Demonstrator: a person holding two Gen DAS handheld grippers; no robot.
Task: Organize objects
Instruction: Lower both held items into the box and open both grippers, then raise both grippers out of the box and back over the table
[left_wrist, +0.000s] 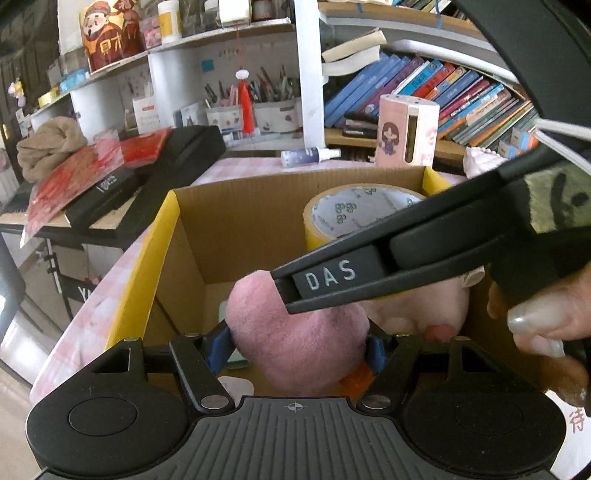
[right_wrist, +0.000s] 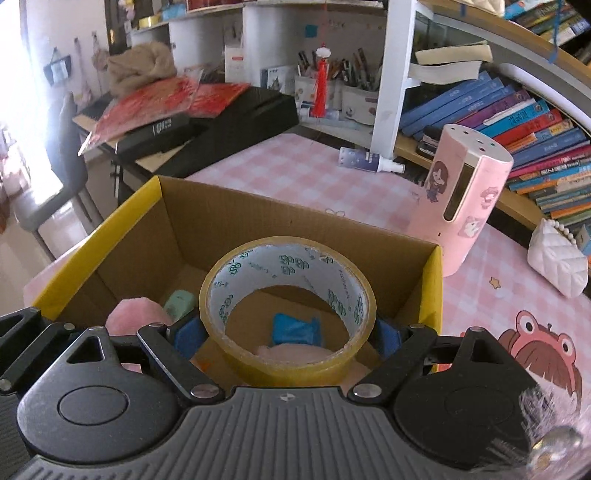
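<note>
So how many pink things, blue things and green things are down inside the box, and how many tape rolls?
Pink plush toys: 1
Blue packets: 1
Mint green things: 1
Tape rolls: 1, held over the box by the right tongs
Total: 4

cardboard box (right_wrist: 236, 225): 1 | tape roll (right_wrist: 288, 306): 1 | pink plush toy (left_wrist: 299, 343): 1 | spray bottle (right_wrist: 369, 161): 1

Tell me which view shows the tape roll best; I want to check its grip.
The right wrist view: the yellow-brown tape roll sits whole between the blue fingers. The left wrist view shows only its top, behind a black arm.
</note>
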